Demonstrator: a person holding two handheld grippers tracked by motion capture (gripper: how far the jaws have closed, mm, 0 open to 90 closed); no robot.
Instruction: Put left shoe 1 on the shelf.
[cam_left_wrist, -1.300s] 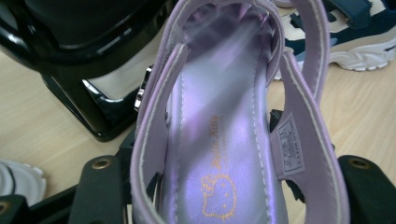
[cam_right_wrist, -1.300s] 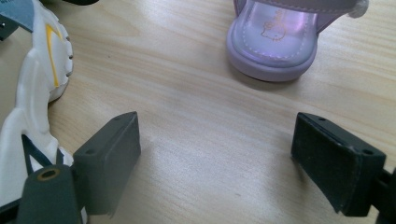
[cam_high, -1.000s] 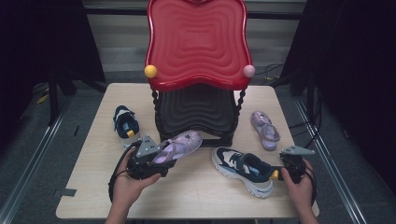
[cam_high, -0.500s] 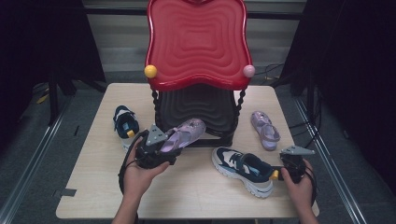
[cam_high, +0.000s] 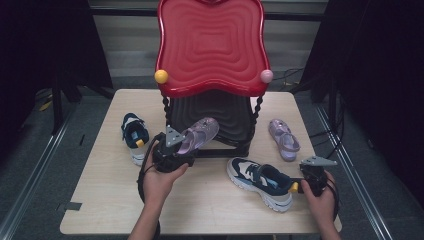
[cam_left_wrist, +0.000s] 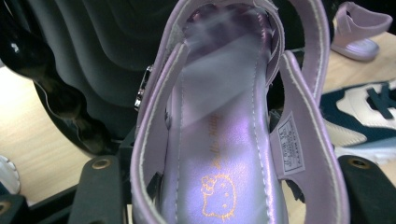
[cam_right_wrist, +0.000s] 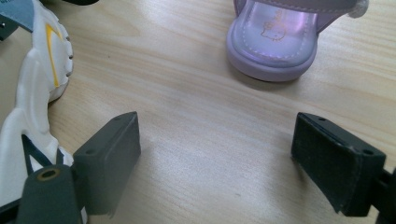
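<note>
My left gripper (cam_high: 176, 150) is shut on the heel end of a purple sandal (cam_high: 201, 134), held above the table with its toe pointing at the black lower shelf (cam_high: 222, 112) of a red wavy rack (cam_high: 212, 45). In the left gripper view the sandal (cam_left_wrist: 224, 140) lies between the jaws of the left gripper (cam_left_wrist: 231, 179), sole side down, with the black shelf (cam_left_wrist: 93, 56) close behind it. My right gripper (cam_high: 311, 172) stands open low over the table, nothing between the jaws of the right gripper (cam_right_wrist: 217, 149). Just to its left lies a navy and white sneaker (cam_high: 260, 182).
The matching purple sandal (cam_high: 284, 139) lies on the table ahead of the right gripper, its heel (cam_right_wrist: 275, 37) facing it. The second navy sneaker (cam_high: 134, 135) sits left of the rack. Bare wood of the table (cam_high: 210, 210) stretches along the near edge.
The left gripper has carried the purple sandal up and to the right, toward the rack's black shelf. The right gripper has stayed put.
</note>
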